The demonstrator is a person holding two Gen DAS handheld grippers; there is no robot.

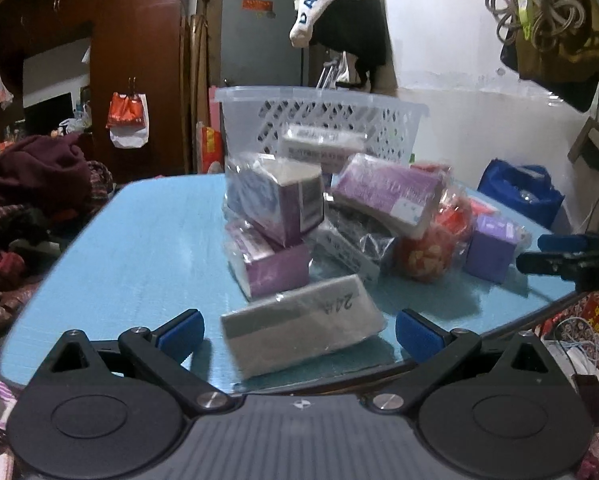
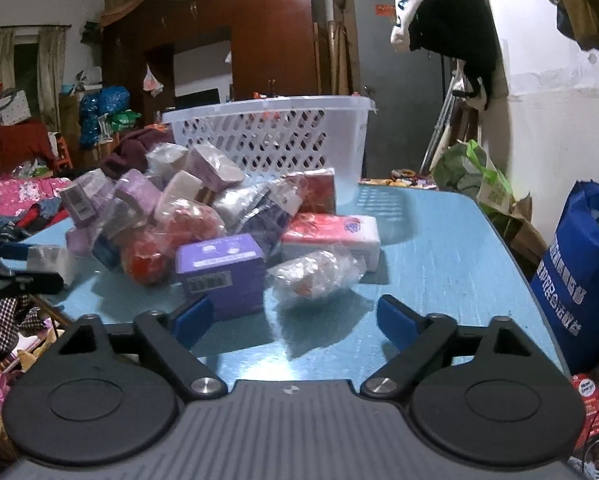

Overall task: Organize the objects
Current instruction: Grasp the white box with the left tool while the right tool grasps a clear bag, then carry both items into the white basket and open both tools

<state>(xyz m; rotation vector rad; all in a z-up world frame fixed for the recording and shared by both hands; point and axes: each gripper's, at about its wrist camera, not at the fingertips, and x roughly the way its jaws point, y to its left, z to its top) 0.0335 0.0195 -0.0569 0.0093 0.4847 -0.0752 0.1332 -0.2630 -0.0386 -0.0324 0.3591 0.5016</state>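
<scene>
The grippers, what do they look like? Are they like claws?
A bit! Each gripper, left and right, has two black fingers tipped with blue ribbed pads. The fingers hinge on silver bolts above big round black discs. Between the discs sits a grey ridged body with a small round logo. No cables or sleeves show.

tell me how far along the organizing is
Barely begun. Done: nothing I can confirm inside the white plastic lattice basket. In hand: nothing; left gripper frames the grey wrapped packet, right gripper is open. Left: the whole pile of wrapped boxes on the blue table.
</scene>
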